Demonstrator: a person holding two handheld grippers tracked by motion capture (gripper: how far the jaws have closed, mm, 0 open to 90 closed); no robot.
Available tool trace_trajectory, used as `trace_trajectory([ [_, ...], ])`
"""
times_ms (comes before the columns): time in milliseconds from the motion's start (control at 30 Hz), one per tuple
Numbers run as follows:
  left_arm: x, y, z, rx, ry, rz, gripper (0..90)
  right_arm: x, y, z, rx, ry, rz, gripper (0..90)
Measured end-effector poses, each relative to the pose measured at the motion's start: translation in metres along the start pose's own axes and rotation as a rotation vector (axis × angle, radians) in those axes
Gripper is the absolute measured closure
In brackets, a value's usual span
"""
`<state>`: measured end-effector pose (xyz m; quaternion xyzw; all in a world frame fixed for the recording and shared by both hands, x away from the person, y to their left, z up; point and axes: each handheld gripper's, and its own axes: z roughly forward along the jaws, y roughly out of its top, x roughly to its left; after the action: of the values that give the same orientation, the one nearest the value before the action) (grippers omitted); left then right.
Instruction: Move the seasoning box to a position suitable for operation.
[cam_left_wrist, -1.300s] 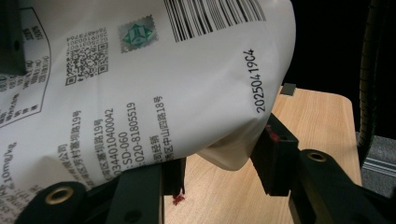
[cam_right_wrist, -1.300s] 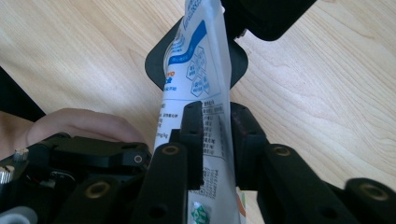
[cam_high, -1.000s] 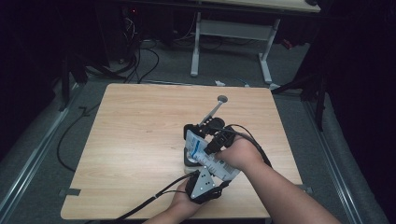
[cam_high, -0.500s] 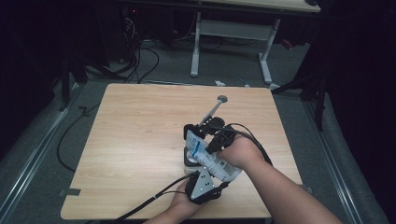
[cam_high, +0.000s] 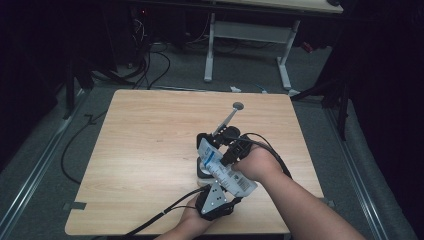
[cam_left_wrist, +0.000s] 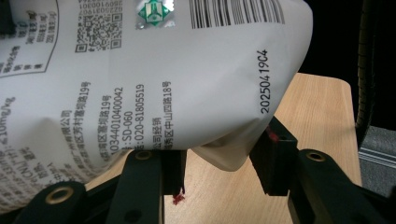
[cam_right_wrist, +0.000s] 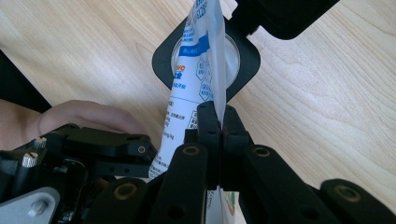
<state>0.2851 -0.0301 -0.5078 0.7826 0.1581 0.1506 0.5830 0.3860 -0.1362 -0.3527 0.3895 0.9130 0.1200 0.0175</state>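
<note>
The right gripper (cam_right_wrist: 219, 122) has its jaws pressed together on the thin edge of a white printed pouch (cam_right_wrist: 194, 88), which rises away from the fingertips. Just beyond that pinch, a black square base with a round pale centre (cam_right_wrist: 243, 60) lies on the wooden table (cam_right_wrist: 327, 107), directly under the pouch's far end. The left gripper (cam_left_wrist: 219, 163) is held with its jaws spread, and the pouch's rounded corner (cam_left_wrist: 224, 156) hangs between them, perhaps touching one; no clamping is seen.

It is judged that the pouch could slip or tear, since it is held by one narrow edge pinch alone.

What the black base is cannot be made out, and the pouch's opening is hidden. In the high view a grey rod with a round end (cam_high: 229, 116) lies beyond both grippers.
</note>
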Motion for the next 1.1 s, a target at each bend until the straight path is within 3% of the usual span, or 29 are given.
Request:
trace_trajectory([
  [267, 0.001, 0.0, -0.003, -0.005, -0.002, -0.006, 59.0, 0.002, -0.001, -0.004, -0.012, 0.001, 0.007, 90.0],
  [500, 0.004, -0.001, -0.009, -0.013, -0.022, -0.052, 51.4, 0.002, -0.004, -0.013, -0.06, 0.012, 0.029, 90.0],
  [633, 0.005, -0.003, -0.014, -0.013, -0.032, -0.058, 48.4, 0.0, -0.007, -0.016, -0.084, 0.01, 0.027, 90.0],
  [900, 0.011, -0.009, -0.023, -0.008, -0.032, -0.089, 45.3, -0.006, -0.018, -0.027, -0.117, -0.007, 0.052, 90.0],
  [1100, 0.015, -0.013, -0.032, 0.002, -0.025, -0.086, 44.7, -0.014, -0.027, -0.032, -0.129, -0.019, 0.068, 90.0],
])
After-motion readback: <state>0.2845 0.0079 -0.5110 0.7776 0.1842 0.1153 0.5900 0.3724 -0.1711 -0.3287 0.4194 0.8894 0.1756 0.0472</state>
